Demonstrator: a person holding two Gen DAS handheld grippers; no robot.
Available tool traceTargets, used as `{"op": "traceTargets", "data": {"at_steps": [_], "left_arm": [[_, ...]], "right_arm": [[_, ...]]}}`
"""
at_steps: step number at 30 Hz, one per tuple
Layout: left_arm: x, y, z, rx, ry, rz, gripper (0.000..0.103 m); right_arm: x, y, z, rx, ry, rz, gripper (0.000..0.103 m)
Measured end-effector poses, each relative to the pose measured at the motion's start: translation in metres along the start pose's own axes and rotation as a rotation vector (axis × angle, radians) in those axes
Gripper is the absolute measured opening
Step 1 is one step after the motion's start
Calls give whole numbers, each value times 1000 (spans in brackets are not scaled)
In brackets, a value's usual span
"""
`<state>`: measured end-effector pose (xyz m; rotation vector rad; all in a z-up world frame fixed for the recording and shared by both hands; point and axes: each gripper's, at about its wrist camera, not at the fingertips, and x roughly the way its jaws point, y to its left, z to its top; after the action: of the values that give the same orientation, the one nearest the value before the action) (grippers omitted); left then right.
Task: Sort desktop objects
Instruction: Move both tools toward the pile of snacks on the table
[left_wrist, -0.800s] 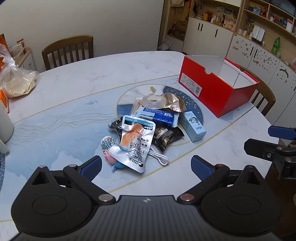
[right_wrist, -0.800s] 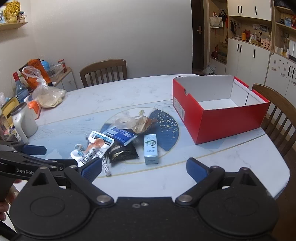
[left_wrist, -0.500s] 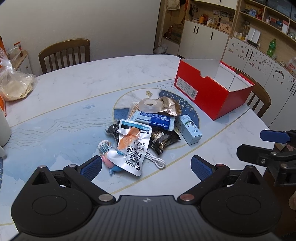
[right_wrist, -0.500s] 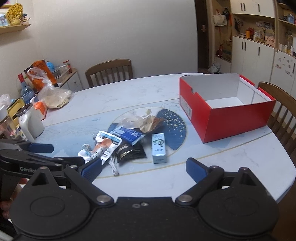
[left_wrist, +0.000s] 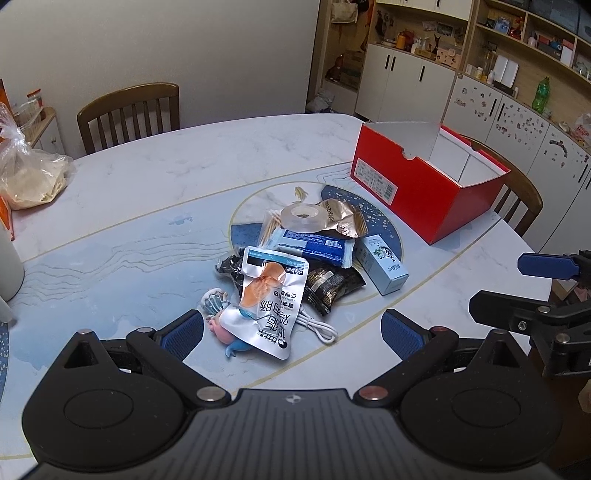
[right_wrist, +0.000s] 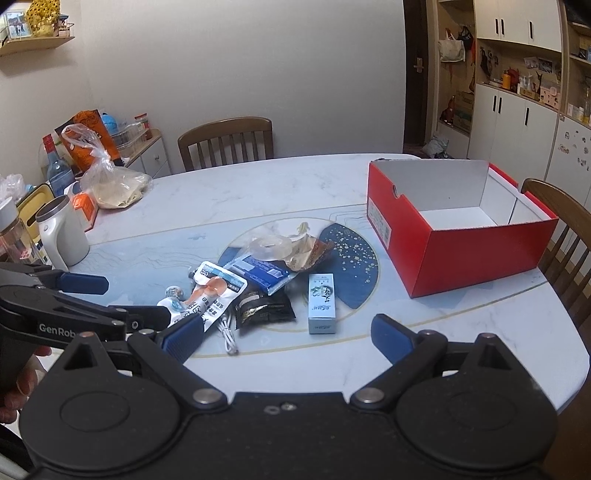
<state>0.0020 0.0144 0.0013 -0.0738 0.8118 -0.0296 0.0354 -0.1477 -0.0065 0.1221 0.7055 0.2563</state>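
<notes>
nearby: red box (right_wrist: 476, 254) right of pile | kettle (right_wrist: 62, 236), perhaps, left

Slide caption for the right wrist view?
Open right gripper faces a snack-and-sundries pile beside an empty red box.

Left claw (left_wrist: 291, 328) open above pile; red box (left_wrist: 424, 188) beyond.

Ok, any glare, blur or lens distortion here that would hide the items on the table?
Left wrist view: sharp, fisheye bends the table edge; mild sheen on the silver snack pouch, print still legible. Right wrist view: equally sharp, soft even indoor light, the red box clearly readable, corners darkened by the lens.
</notes>
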Motion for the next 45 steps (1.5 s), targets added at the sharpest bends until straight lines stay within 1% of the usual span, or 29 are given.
{"op": "traceTargets", "data": {"at_steps": [7, 12, 16, 19, 22, 25, 30, 34, 37, 45], "left_arm": [[1, 3, 2, -11, -7, -10, 103], [6, 5, 4, -17, 4, -12, 103], [9, 7, 4, -15, -3, 6, 103], [14, 8, 2, 10, -22, 26, 103], [20, 11, -3, 19, -26, 21, 103], [27, 11, -7, 54, -37, 33, 103], [43, 15, -11, 73, -26, 58, 102], [56, 13, -9, 104, -39, 61, 102], [68, 11, -6, 125, -30, 50, 102], [94, 5, -2, 158, -9, 30, 100]], "right_arm": [[4, 1, 4, -20, -8, -8, 97], [8, 2, 5, -36, -11, -4, 97], [14, 0, 6, -51, -11, -11, 96], [21, -1, 6, -57, -8, -16, 96], [29, -4, 7, -62, -2, -16, 95], [38, -5, 6, -68, 7, -17, 95], [53, -9, 6, -72, 17, -22, 93], [68, -9, 6, -86, 29, -23, 92], [79, -9, 5, -91, 46, -24, 90], [104, -15, 6, -86, 83, -43, 79]]}}
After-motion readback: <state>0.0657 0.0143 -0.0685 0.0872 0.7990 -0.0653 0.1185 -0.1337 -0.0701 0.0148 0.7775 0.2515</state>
